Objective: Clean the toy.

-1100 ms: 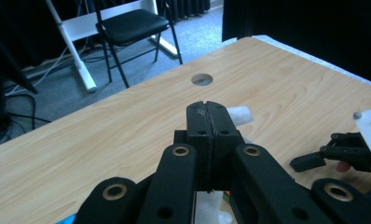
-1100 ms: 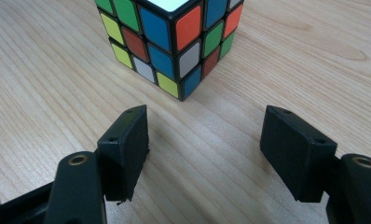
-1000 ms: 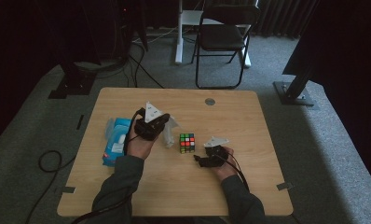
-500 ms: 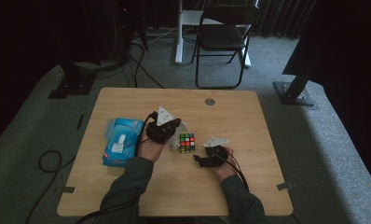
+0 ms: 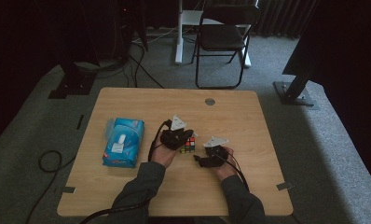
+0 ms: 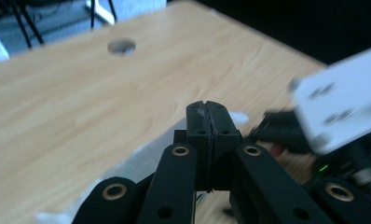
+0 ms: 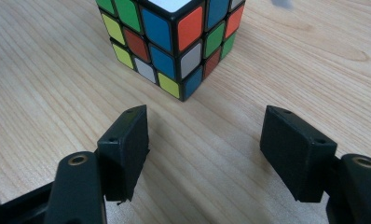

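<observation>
A scrambled colour cube (image 5: 188, 145) stands on the wooden table (image 5: 127, 102) near its middle. My left gripper (image 5: 183, 139) hovers right at the cube's left side. In the left gripper view its jaws (image 6: 207, 109) are pressed shut, and a thin white tissue (image 6: 127, 172) drapes below them, apparently pinched. My right gripper (image 5: 200, 159) rests low on the table, just front-right of the cube. Its jaws (image 7: 204, 121) are open and empty, and the cube (image 7: 174, 42) sits a short way ahead of them, untouched.
A blue tissue pack (image 5: 123, 142) lies at the table's left. A round cable hole (image 5: 210, 101) sits near the far edge. A folding chair (image 5: 223, 37) stands beyond the table, and cables lie on the floor at the left.
My left gripper has moved right, from beside the tissue pack to the cube. The right gripper and the cube have stayed where they were.
</observation>
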